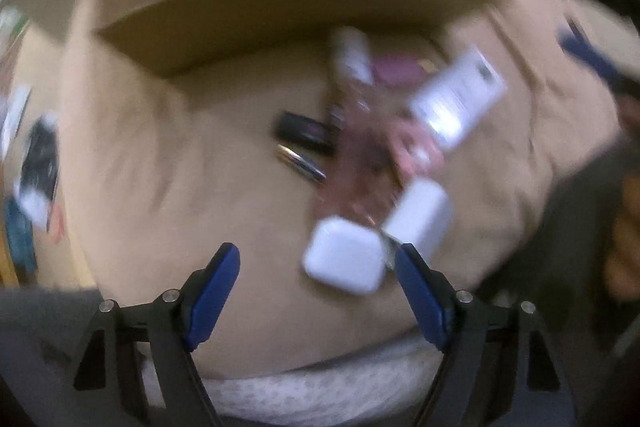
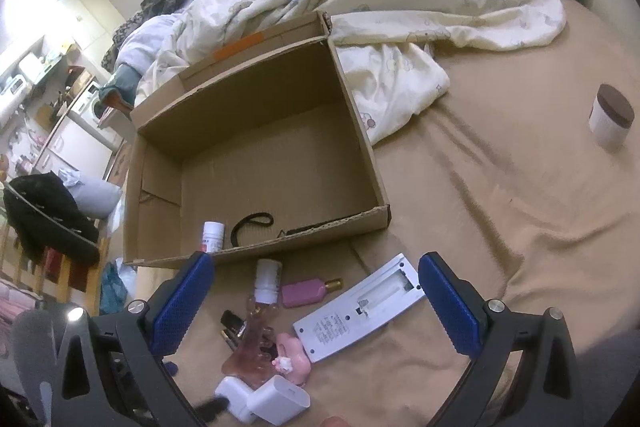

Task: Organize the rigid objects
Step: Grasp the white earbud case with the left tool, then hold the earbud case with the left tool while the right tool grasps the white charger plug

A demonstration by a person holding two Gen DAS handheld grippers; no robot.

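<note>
Both spread wide, holding nothing: left gripper (image 1: 318, 259) near the white case (image 1: 343, 261), right gripper (image 2: 316, 283) over clutter, box (image 2: 362, 131) waiting beyond for sorting.

My right gripper (image 2: 316, 291) hangs wide open above the clutter: white remote (image 2: 360, 311) face-down, pink bottle (image 2: 304, 293), cardboard box (image 2: 168, 223) just beyond.

I see a matt corrugated cardboard box (image 2: 256, 155) on soft tan bed cloth (image 2: 500, 227). Beside the box lie smooth white plastic chargers (image 2: 278, 401), a glossy pink bottle (image 2: 304, 293) and a matt white plastic remote (image 2: 360, 311).
</note>
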